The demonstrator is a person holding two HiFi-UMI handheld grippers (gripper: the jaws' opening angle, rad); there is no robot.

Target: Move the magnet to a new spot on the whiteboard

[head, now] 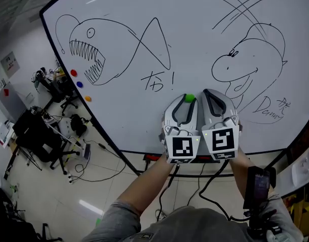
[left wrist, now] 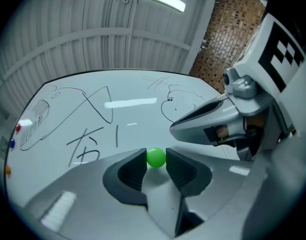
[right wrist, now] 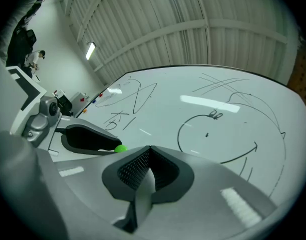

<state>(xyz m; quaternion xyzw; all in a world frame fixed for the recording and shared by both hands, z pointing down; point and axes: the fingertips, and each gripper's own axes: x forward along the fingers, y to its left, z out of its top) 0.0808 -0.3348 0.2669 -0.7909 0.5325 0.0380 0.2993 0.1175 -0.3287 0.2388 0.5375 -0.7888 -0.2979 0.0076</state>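
- Marker cubes (head: 183, 147) on both grippers sit closest to me in the head view, side by side at the lower edge of the whiteboard (head: 194, 34).
- Left gripper (head: 186, 101): its fingers (left wrist: 135, 170) are narrowed onto the green magnet (left wrist: 156, 157), one pad on each side, right at the tips.
- Right gripper (right wrist: 149, 149): fingers closed together, nothing between them, just beside the left.
- So the left hand does the placing. The magnet is round, so I judge no axis needs lining up.
- Bare board lies up and away from the tips, between the fish drawing (head: 94, 49) and the dinosaur drawing (head: 250, 64).
- Only the left gripper view shows the pads on the magnet, and only the head view shows where on the board it is.
- No view tells me whether the magnet touches the board.
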